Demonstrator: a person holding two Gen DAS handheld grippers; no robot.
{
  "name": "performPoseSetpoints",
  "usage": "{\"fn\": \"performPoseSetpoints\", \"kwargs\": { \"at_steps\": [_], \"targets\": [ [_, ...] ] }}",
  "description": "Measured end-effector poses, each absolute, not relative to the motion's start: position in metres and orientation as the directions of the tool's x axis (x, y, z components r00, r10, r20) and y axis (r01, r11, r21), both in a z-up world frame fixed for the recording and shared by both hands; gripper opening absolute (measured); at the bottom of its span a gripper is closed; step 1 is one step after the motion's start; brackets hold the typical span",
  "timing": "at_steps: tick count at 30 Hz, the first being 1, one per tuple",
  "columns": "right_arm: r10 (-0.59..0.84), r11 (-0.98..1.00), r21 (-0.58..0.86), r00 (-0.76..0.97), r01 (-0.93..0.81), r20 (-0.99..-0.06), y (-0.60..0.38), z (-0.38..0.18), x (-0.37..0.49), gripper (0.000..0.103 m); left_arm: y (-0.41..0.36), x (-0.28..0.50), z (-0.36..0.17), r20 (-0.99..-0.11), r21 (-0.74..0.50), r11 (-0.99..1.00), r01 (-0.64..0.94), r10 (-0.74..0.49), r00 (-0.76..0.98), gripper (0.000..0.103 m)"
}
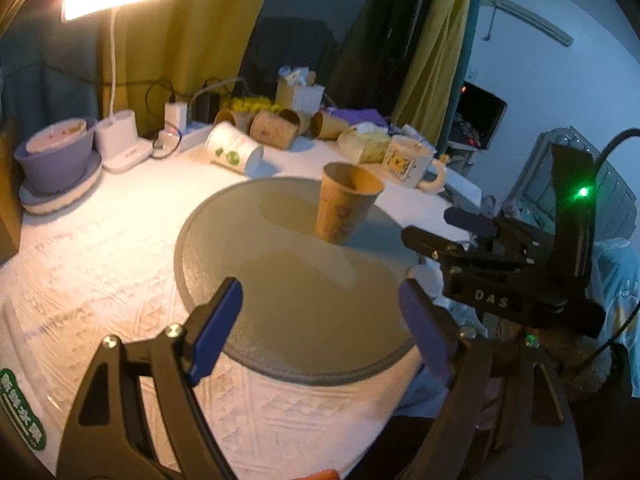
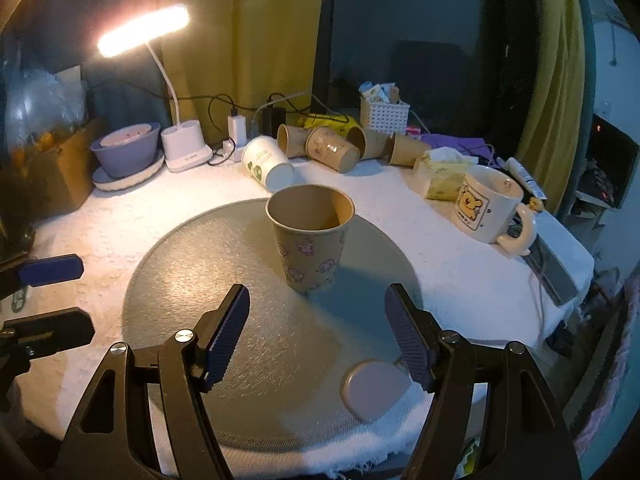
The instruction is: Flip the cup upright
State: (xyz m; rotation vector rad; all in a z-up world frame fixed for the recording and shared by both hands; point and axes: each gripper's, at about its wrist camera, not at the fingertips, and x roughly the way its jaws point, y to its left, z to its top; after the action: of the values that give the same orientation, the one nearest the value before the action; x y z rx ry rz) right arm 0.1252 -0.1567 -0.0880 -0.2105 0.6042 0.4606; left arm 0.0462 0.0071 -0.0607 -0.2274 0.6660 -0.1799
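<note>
A brown paper cup (image 2: 310,240) with small cartoon prints stands upright, mouth up, on a round grey mat (image 2: 224,292). It also shows in the left wrist view (image 1: 346,208), on the mat's (image 1: 296,312) far right part. My right gripper (image 2: 318,332) is open and empty, just in front of the cup and not touching it. My left gripper (image 1: 322,328) is open and empty over the mat's near part, well short of the cup. The right gripper appears in the left wrist view (image 1: 436,228), open, to the right of the cup.
Several paper cups (image 2: 332,152) lie on their sides at the back, with a white cup (image 2: 268,164). A bear mug (image 2: 488,206), tissue pack (image 2: 444,178), white basket (image 2: 384,114), lamp (image 2: 186,148) and purple bowl (image 2: 126,152) ring the white-clothed table. A small grey pad (image 2: 374,390) lies near the front edge.
</note>
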Motion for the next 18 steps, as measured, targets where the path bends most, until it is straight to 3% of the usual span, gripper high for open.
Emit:
{"fn": "performPoseSetpoints", "kwargs": {
  "at_steps": [18],
  "targets": [
    [0.398,0.889,-0.029,0.801,-0.457,-0.447,-0.190,-0.022,0.051,0.073,-0.023,0.001,-0.004,-0.417,-0.188,0.972,0.140,-0.208,0.885,0.082]
  ]
}}
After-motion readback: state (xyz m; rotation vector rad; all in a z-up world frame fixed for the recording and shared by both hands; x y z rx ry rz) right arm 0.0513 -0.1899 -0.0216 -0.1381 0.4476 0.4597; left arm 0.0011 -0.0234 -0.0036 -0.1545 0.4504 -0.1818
